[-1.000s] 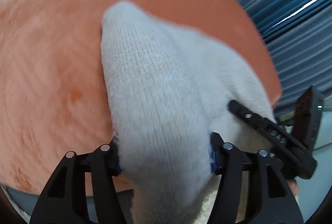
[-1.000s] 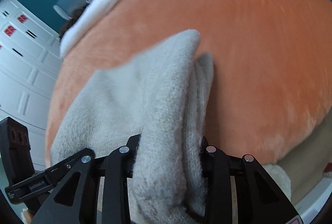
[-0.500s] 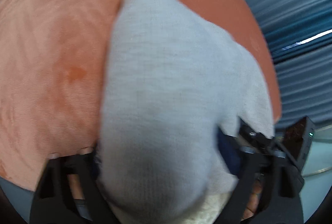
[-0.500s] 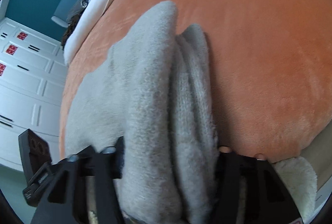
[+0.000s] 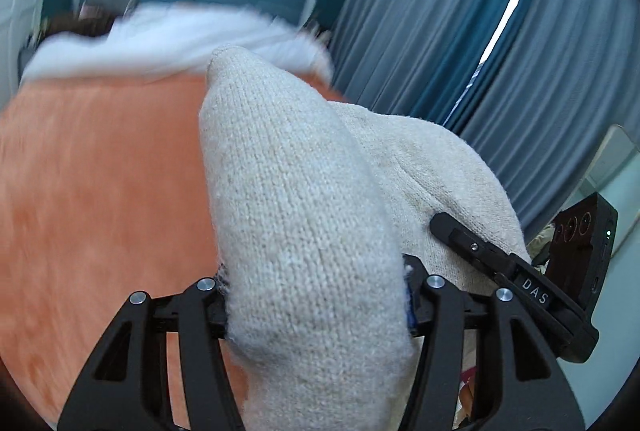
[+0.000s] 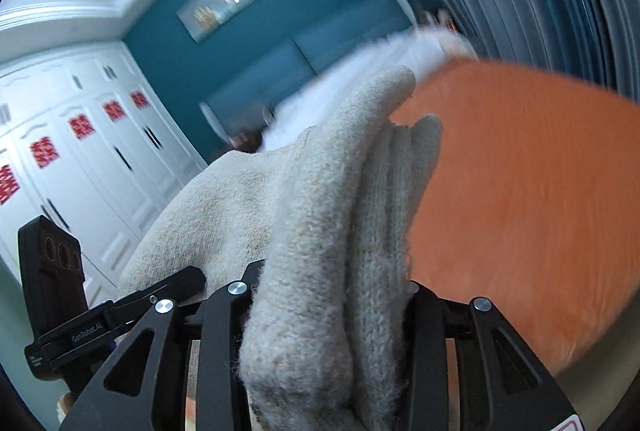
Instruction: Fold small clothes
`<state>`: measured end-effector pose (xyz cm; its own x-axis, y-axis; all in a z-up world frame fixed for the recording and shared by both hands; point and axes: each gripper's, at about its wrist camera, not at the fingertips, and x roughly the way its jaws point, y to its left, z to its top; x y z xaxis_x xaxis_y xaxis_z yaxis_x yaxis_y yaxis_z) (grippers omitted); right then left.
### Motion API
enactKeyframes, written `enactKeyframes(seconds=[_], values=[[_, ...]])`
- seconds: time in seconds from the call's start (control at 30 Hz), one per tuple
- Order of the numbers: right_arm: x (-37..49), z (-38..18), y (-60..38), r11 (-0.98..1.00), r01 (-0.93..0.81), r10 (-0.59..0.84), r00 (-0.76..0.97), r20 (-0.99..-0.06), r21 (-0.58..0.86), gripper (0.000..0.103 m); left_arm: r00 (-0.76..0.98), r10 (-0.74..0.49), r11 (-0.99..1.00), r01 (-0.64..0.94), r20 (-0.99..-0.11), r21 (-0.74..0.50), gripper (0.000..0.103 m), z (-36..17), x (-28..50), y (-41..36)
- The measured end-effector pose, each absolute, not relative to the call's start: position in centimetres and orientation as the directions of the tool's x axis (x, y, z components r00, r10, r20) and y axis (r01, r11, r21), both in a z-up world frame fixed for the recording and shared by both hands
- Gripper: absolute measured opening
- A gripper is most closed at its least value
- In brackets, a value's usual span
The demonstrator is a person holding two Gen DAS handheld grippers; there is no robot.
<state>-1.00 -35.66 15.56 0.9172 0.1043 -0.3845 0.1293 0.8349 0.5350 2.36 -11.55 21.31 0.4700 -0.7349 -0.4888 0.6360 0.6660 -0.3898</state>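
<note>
The cream knit garment [image 5: 304,215] is soft and thick, a loose woolly weave that bunches into fat folds rather than lying crisp. It looks light, and it should not slip much, since the fuzzy surface catches on the pads. It has no stiffness at all, so whatever hangs beyond a grip will sag and swing. The best hold is at two corners or along one edge, well apart, so the cloth spreads flat between them.

It is held up in the air above the orange blanket [image 5: 100,191], stretched between both tools. The left gripper [image 5: 316,305] pinches one gathered fold; its jaws have just been closing further on the cloth between them. The right gripper [image 6: 326,297] clamps a thicker bundle of several layers [image 6: 352,191], jaws pressing on it, having just narrowed too.

Both point slightly downward towards the blanket, side by side. How much cloth hangs below is probably out of view.
</note>
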Motion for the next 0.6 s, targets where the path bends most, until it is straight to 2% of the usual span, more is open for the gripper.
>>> enactKeyframes(seconds=[0.17,0.27,0.33,0.4,0.47,0.53,0.6], values=[[-2.8,26.3,-32.1,0.902,-0.024,0.092,0.986,-0.137,0.431,0.036,0.565,-0.787,0.616,0.735,-0.247,-0.284,0.056,31.7,-0.8,-6.6],[-4.2,30.5,-30.5,0.925,-0.096,0.119,0.992,-0.038,0.368,0.037,0.598,-0.787,0.615,0.748,-0.149,-0.247,0.058,35.3,-1.4,-3.7],[-2.9,32.3,-28.7,0.924,-0.147,0.159,0.987,-0.004,0.353,0.038,0.626,-0.773,0.63,0.74,-0.102,-0.235,0.058,36.6,-1.2,-1.2],[-1.5,32.7,-27.5,0.919,-0.176,0.189,0.982,-0.003,0.352,0.039,0.654,-0.751,0.654,0.72,-0.088,-0.231,0.06,36.9,-0.5,1.1],[0.6,31.6,-26.2,0.911,-0.189,0.217,0.975,-0.038,0.367,0.04,0.676,-0.728,0.68,0.69,-0.117,-0.246,0.064,35.9,0.8,3.1],[2.6,28.9,-24.7,0.904,-0.174,0.233,0.967,-0.107,0.39,0.042,0.688,-0.702,0.709,0.649,-0.184,-0.276,0.068,33.5,2.7,4.7],[5.1,23.6,-23.5,0.873,-0.144,0.269,0.939,-0.214,0.466,0.046,0.678,-0.677,0.735,0.6,-0.288,-0.317,0.074,28.9,5.7,6.2]])
